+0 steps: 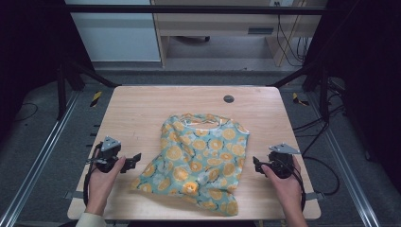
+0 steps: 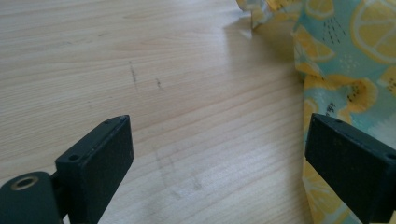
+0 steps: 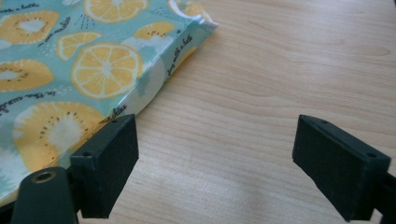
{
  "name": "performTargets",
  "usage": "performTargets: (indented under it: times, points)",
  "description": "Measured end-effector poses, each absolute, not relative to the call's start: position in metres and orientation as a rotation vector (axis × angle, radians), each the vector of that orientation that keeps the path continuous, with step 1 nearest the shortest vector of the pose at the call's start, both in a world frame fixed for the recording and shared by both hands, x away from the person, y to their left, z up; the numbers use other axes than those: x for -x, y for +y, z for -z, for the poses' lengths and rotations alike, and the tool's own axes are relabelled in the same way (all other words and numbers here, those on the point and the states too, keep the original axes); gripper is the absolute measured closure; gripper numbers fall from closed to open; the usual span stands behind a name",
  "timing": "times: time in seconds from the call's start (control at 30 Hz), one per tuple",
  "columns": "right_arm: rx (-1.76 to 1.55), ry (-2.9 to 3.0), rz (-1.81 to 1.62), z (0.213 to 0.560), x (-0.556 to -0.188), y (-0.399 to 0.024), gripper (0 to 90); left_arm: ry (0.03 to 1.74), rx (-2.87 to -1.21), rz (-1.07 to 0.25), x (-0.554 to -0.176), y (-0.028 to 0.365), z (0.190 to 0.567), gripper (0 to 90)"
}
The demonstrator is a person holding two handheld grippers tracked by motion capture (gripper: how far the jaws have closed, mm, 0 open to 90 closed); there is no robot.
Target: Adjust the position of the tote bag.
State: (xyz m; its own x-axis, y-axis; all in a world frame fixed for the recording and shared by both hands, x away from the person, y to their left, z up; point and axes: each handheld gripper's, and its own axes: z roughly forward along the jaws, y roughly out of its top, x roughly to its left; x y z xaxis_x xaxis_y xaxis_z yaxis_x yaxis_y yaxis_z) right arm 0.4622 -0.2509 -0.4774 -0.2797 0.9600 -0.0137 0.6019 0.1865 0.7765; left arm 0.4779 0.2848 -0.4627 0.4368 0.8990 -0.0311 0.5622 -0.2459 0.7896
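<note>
A teal garment printed with orange and lemon slices (image 1: pixel 203 158) lies crumpled in the middle of the wooden table (image 1: pixel 142 109). My left gripper (image 1: pixel 134 161) rests at its left edge, held by a hand, jaws wide apart over bare wood, with the cloth (image 2: pixel 345 51) just past the right jaw. My right gripper (image 1: pixel 257 165) sits at the garment's right edge, open too; the fabric (image 3: pixel 74 70) lies beside its left jaw and nothing is between the pads.
A small dark round grommet (image 1: pixel 229 99) sits near the table's far edge. Metal frame rails (image 1: pixel 38 161) run along both sides of the table, and cables (image 1: pixel 326 165) trail on the floor at the right.
</note>
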Motion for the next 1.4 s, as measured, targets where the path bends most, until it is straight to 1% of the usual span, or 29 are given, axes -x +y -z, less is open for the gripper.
performTargets:
  times: [0.13,0.27,0.3,0.33,0.37,0.4,0.47,0.53,0.57,0.6,0.67,0.73,0.8,0.93,1.0,1.17,1.23,1.27,1.3,1.33,1.37,1.4]
  points:
    - [-1.458,1.985,-0.937,0.477,-0.462,-0.249,16.5,1.21,-1.936,-0.555,-0.477,0.281,0.461,7.6]
    - [-1.434,2.02,-0.947,0.469,-0.468,-0.245,19.3,1.205,-1.936,-0.564,-0.483,0.279,0.46,7.7]
    - [-1.424,2.05,-0.948,0.463,-0.475,-0.243,20.7,1.198,-1.942,-0.559,-0.486,0.278,0.459,7.7]
    - [-1.417,2.068,-0.945,0.461,-0.48,-0.242,20.5,1.182,-1.965,-0.573,-0.489,0.278,0.457,7.7]
    - [-1.417,2.068,-0.945,0.461,-0.48,-0.242,20.5,1.182,-1.965,-0.573,-0.489,0.278,0.457,7.7]
    - [-1.409,2.084,-0.93,0.453,-0.492,-0.239,20.6,1.174,-1.971,-0.596,-0.489,0.279,0.455,7.7]
    - [-1.405,2.092,-0.928,0.451,-0.497,-0.239,20.5,1.169,-1.972,-0.602,-0.488,0.279,0.456,7.7]
    - [-1.406,2.134,-0.897,0.44,-0.52,-0.234,19.2,1.168,-1.967,-0.601,-0.483,0.279,0.46,7.6]
    - [-1.406,2.134,-0.897,0.44,-0.52,-0.234,19.2,1.168,-1.967,-0.601,-0.483,0.279,0.46,7.5]
    - [-1.418,2.142,-0.906,0.435,-0.535,-0.232,18.1,1.164,-1.975,-0.594,-0.48,0.277,0.461,7.5]
    - [-1.431,2.146,-0.909,0.434,-0.541,-0.231,17.8,1.16,-1.99,-0.596,-0.479,0.276,0.461,7.5]
    - [-1.436,2.171,-0.888,0.437,-0.558,-0.224,16.8,1.15,-1.991,-0.595,-0.478,0.271,0.46,7.4]
    - [-1.441,2.179,-0.876,0.439,-0.562,-0.223,16.3,1.139,-1.998,-0.595,-0.478,0.27,0.459,7.4]
    - [-1.513,2.21,-0.856,0.457,-0.582,-0.214,14.9,1.134,-2.002,-0.595,-0.477,0.267,0.458,7.4]
    - [-1.535,2.216,-0.863,0.462,-0.586,-0.211,13.9,1.137,-1.999,-0.589,-0.477,0.267,0.457,7.4]
    - [-1.584,2.203,-0.874,0.471,-0.591,-0.209,14.8,1.131,-1.998,-0.582,-0.477,0.265,0.454,7.3]
    - [-1.594,2.21,-0.884,0.474,-0.592,-0.208,16.5,1.124,-1.998,-0.583,-0.477,0.263,0.453,7.3]
    - [-1.597,2.22,-0.887,0.476,-0.592,-0.208,21.3,1.117,-2.0,-0.579,-0.477,0.261,0.451,7.2]
    - [-1.597,2.22,-0.887,0.476,-0.592,-0.208,21.3,1.117,-2.0,-0.579,-0.477,0.261,0.451,7.1]
    - [-1.601,2.217,-0.899,0.478,-0.591,-0.208,30.1,1.109,-1.998,-0.576,-0.478,0.258,0.449,7.1]
    - [-1.601,2.217,-0.899,0.478,-0.591,-0.208,30.1,1.109,-1.998,-0.576,-0.478,0.258,0.449,7.0]
    - [-1.604,2.219,-0.914,0.479,-0.59,-0.208,41.3,1.105,-1.992,-0.572,-0.479,0.256,0.447,7.0]
